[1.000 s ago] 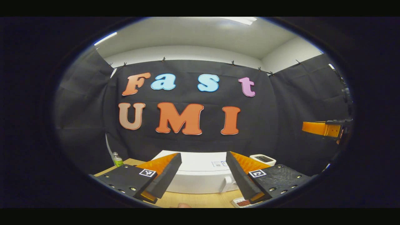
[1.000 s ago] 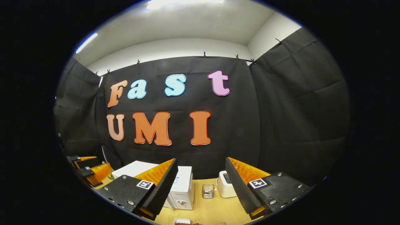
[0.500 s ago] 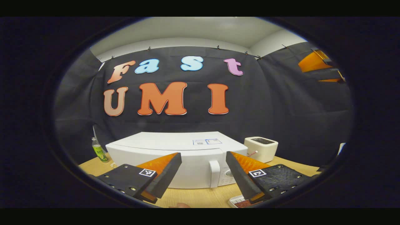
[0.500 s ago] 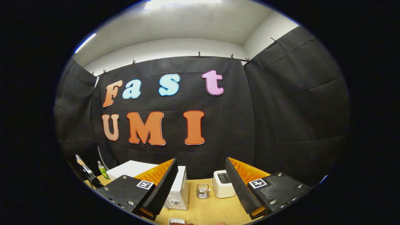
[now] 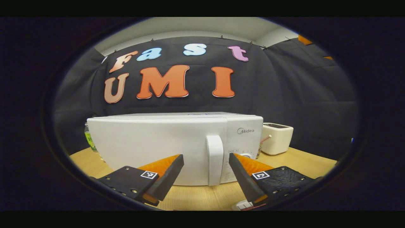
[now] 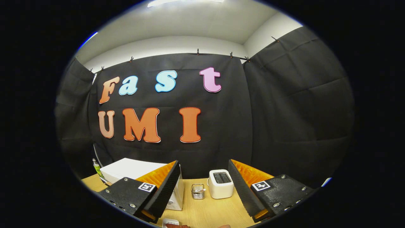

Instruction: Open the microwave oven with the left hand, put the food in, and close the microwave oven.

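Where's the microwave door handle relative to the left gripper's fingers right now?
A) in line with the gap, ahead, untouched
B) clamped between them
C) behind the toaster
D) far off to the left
A: in the left gripper view the handle stands upright on the closed microwave, seen through the open left gripper, fingers clear of it.

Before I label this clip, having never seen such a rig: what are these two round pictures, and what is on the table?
A person holds a two-finger gripper in each hand, each carrying a camera that looks along its fingers. In the left gripper view, the left gripper is open, its fingers either side of the handle of the shut microwave. In the right gripper view, the right gripper is open, holding nothing. On the wooden table stand a toaster, a small wire basket and a green bottle.
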Action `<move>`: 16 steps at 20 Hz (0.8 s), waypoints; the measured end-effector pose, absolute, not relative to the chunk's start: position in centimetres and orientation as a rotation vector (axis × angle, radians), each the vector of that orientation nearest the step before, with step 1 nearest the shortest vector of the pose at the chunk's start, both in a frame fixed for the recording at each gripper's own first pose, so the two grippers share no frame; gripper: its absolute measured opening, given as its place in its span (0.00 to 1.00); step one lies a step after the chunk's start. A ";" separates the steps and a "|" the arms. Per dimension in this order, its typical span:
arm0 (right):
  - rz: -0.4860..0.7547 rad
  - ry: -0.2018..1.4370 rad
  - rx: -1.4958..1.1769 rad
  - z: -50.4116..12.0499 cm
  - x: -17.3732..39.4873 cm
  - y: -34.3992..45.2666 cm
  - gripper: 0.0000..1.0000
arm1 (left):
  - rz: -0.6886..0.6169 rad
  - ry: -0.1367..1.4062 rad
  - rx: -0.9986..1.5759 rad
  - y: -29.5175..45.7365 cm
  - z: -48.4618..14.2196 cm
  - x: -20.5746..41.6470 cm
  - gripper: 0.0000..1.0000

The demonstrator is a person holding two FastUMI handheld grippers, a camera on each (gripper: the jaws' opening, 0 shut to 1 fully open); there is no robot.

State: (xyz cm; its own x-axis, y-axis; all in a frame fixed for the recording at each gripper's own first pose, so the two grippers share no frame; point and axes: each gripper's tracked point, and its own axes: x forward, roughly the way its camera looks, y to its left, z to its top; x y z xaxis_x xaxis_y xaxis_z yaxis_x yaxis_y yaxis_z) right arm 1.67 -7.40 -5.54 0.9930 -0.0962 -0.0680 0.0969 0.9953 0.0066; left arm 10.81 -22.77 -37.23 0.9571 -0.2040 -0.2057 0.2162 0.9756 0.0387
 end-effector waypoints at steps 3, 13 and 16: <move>-0.100 0.068 0.022 -5.7 1.6 -7.7 0.95 | -0.213 0.199 0.101 -23.1 -38.4 11.4 0.81; -0.087 0.068 -0.003 -6.0 0.9 -7.9 0.95 | -0.211 0.211 0.009 -23.1 -38.8 9.4 0.10; -0.083 0.070 0.009 -6.4 1.0 -7.7 0.95 | -0.259 0.187 0.030 -22.8 -38.6 7.1 0.08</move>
State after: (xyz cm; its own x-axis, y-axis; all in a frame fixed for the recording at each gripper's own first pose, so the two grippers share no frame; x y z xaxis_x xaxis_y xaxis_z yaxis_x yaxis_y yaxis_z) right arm 1.03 -7.70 -6.39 0.9941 -0.0827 -0.0699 0.0832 0.9965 0.0056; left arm 7.06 -22.83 -38.62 0.9494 -0.2515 -0.1880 0.2570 0.9664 0.0052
